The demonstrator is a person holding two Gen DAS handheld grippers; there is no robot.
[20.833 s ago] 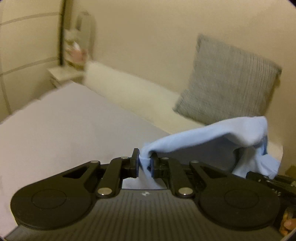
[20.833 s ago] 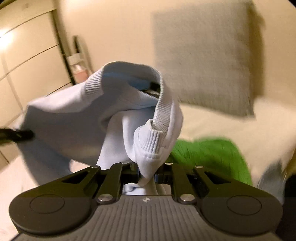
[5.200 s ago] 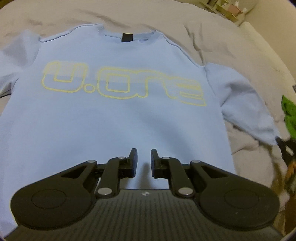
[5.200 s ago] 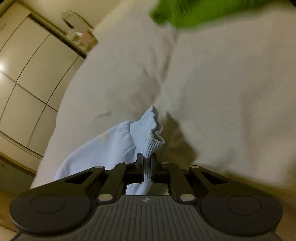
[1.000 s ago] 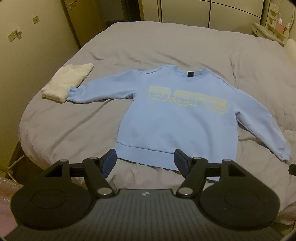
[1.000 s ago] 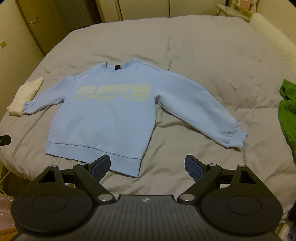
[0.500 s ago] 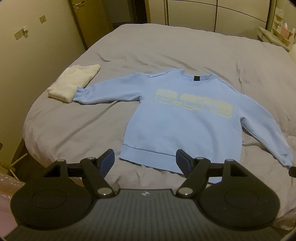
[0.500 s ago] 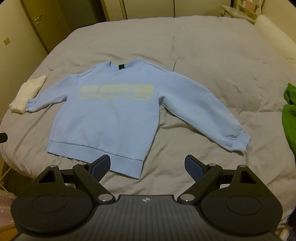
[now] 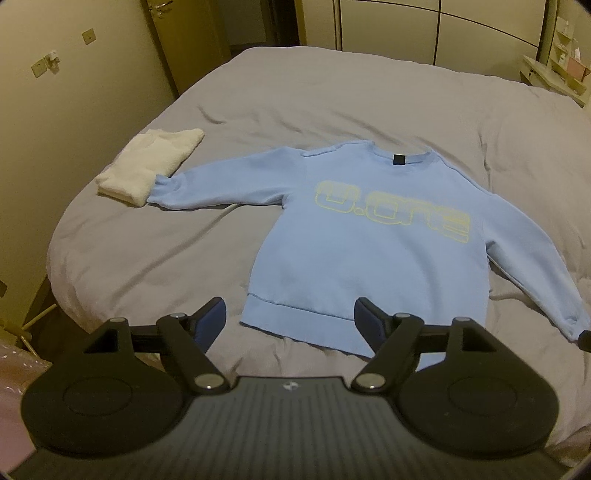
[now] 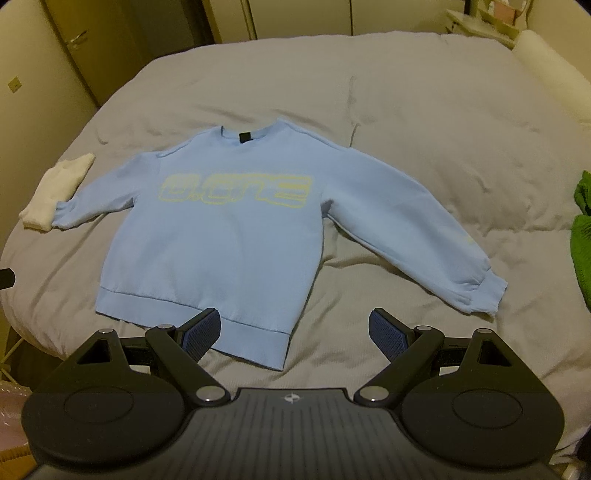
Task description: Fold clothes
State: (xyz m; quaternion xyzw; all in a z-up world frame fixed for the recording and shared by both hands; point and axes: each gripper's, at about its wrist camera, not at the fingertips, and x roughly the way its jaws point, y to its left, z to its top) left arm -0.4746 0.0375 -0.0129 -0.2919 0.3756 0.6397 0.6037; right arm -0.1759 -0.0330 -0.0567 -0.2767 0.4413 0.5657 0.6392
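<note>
Black tongs (image 9: 289,320) (blue pads (image 10: 201,336)).

Probably a home bedroom: wide grey-covered bed (image 9: 332,92), wardrobe doors (image 9: 461,29) behind.

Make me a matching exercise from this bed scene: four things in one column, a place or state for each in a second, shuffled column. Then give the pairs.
Things:
1. light blue sweatshirt
2. white folded cloth
3. green garment
4. right tongs

Places or states:
A. at the bed's right edge, partly cut off
B. spread flat, sleeves out
C. open, holding nothing
D. beside a sleeve cuff, near the bed's left edge

Pairs: 1-B, 2-D, 3-A, 4-C
</note>
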